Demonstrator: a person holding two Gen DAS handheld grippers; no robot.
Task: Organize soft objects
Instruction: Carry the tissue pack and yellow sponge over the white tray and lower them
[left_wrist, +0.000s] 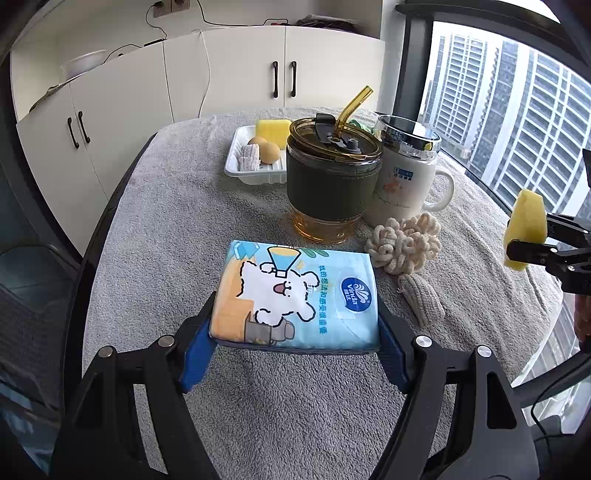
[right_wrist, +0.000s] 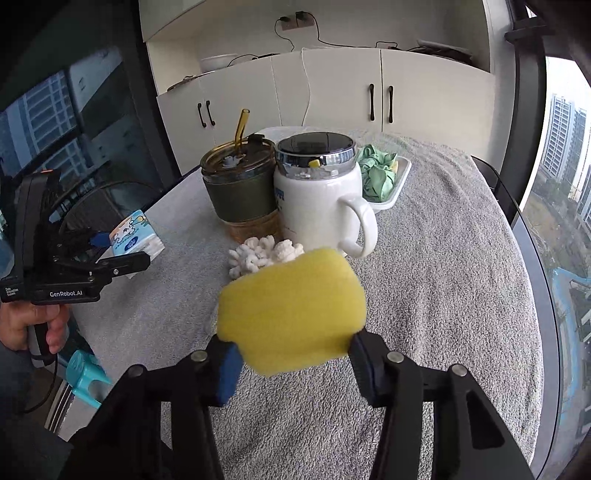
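Note:
My left gripper is shut on a blue Vinda tissue pack, held just above the grey towel. It also shows in the right wrist view with the left gripper at far left. My right gripper is shut on a yellow sponge, held above the towel; the sponge shows at the right edge of the left wrist view. A cream knitted rope bundle lies beside the mugs. A white tray at the back holds another yellow sponge and small soft items.
An amber glass cup with green sleeve and straw and a white lidded mug stand mid-table. A green cloth lies in the tray. The round table's towel ends near white cabinets and a window.

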